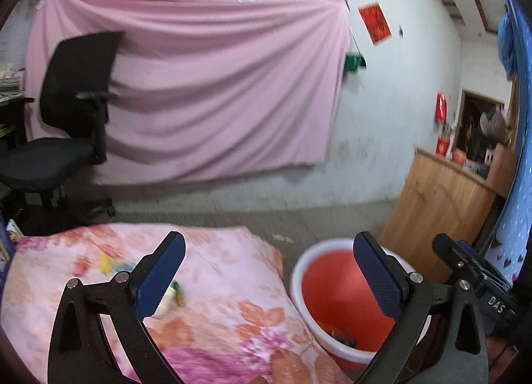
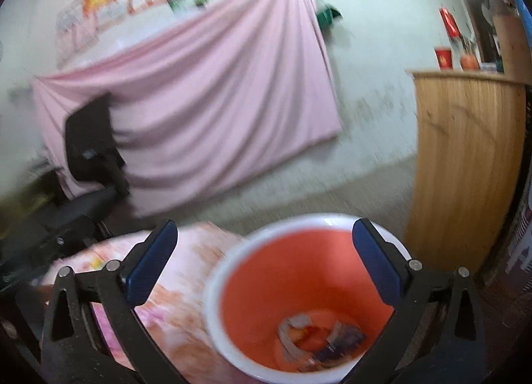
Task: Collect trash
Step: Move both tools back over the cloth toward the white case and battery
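A red bucket (image 1: 329, 287) with a white rim stands on the floor beside a floral quilt (image 1: 232, 284). My left gripper (image 1: 269, 274) is open and empty, with one finger over the quilt and the other over the bucket. A crumpled yellowish wrapper (image 1: 173, 294) lies on the quilt by the left finger, and another yellow scrap (image 1: 106, 264) lies farther left. My right gripper (image 2: 266, 264) hangs open and empty above the bucket (image 2: 266, 284). Several wrappers (image 2: 319, 334) lie on the bucket's bottom. Part of the right gripper's black frame (image 1: 472, 271) shows beyond the bucket.
A black office chair (image 1: 76, 101) stands at the left by a pink sheet (image 1: 216, 84) hung on the wall. A wooden cabinet (image 1: 439, 204) stands right of the bucket, with a blue patterned curtain (image 1: 518, 184) beside it. Grey concrete floor (image 1: 232, 211) lies beyond the quilt.
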